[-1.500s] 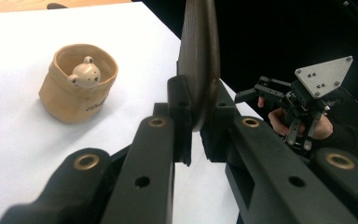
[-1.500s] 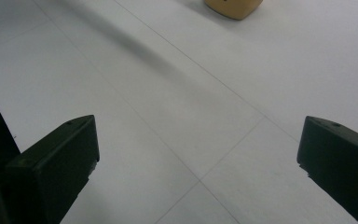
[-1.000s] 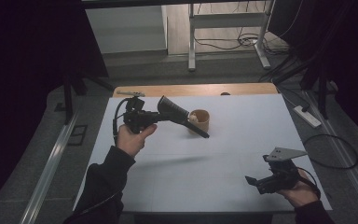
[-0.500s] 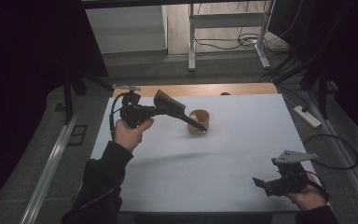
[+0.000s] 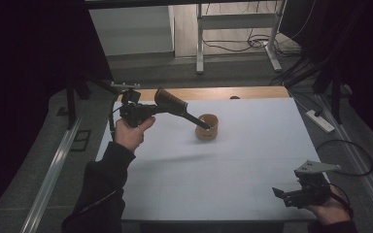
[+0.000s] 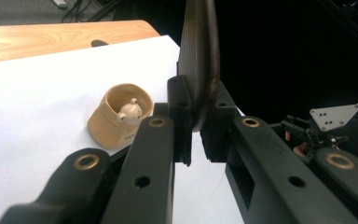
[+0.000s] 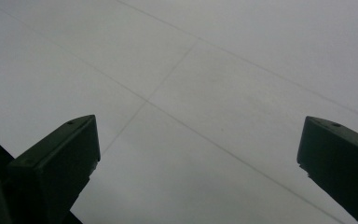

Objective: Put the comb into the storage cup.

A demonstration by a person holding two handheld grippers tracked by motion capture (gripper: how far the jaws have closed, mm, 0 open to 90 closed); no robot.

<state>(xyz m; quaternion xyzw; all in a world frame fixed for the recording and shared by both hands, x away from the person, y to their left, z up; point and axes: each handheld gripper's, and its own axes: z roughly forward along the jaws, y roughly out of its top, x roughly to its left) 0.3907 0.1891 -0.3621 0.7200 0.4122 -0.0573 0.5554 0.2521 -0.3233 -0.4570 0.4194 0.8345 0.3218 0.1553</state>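
You are working at a table (image 5: 213,184) covered with a white sheet, a strip of bare wood showing along its far edge; beyond it lie grey floor, a metal frame and loose cables, and the sides of the room are dark. Your left gripper (image 5: 194,118) is raised over the far left part of the sheet, its jaws clamped tight on a dark flat wooden piece (image 6: 198,60) that stands on edge between the pads and runs up past the top of the left gripper view. Its tip hangs at the near rim of the tan cup (image 5: 207,127), which sits on the sheet near the far middle with a small pale figure (image 6: 130,111) inside. Your right gripper (image 5: 278,192) is low at the near right corner, jaws spread wide over bare sheet with nothing between them. Whether the dark piece touches the cup is hard to tell, and its full shape is cut off.
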